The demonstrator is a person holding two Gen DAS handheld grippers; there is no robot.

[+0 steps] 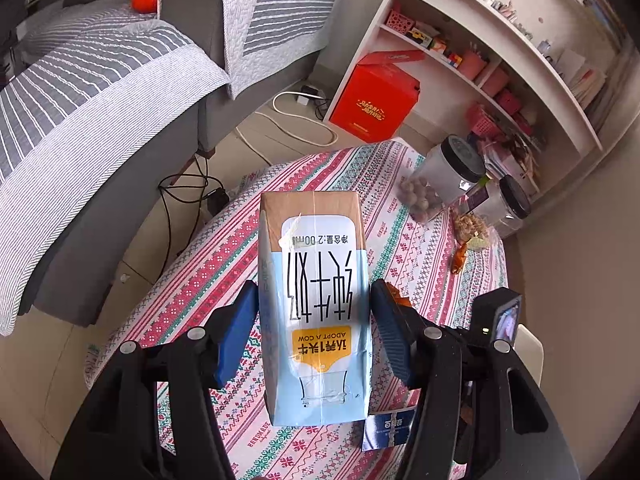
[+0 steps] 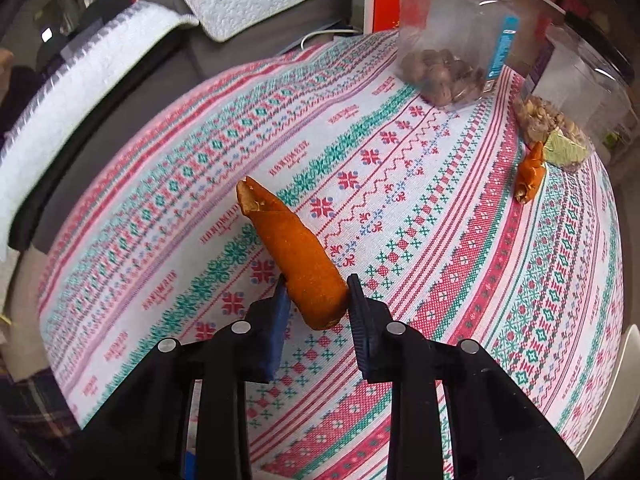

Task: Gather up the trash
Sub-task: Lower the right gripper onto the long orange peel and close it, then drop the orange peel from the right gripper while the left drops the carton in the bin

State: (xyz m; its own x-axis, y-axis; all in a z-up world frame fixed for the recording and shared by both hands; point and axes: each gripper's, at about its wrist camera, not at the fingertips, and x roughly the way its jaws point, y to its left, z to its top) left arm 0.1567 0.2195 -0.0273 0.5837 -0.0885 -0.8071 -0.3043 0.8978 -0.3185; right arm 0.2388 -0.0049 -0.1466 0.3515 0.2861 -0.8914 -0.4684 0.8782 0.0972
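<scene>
Below, patterned tablecloth (image 2: pixel 440 184) is spread over table. Milk carton (image 1: pixel 316 304) is clamped between blue pads of left gripper (image 1: pixel 314 332), raised above cloth. Orange peel (image 2: pixel 296 256) is pinched by right gripper (image 2: pixel 316 312). Second peel scrap (image 2: pixel 530 176) is left on cloth beside nut jars (image 2: pixel 452 40).

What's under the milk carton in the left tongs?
Under the milk carton: patterned tablecloth, and a dark blue wrapper poking out at its near corner. Anything directly beneath is hidden.
</scene>
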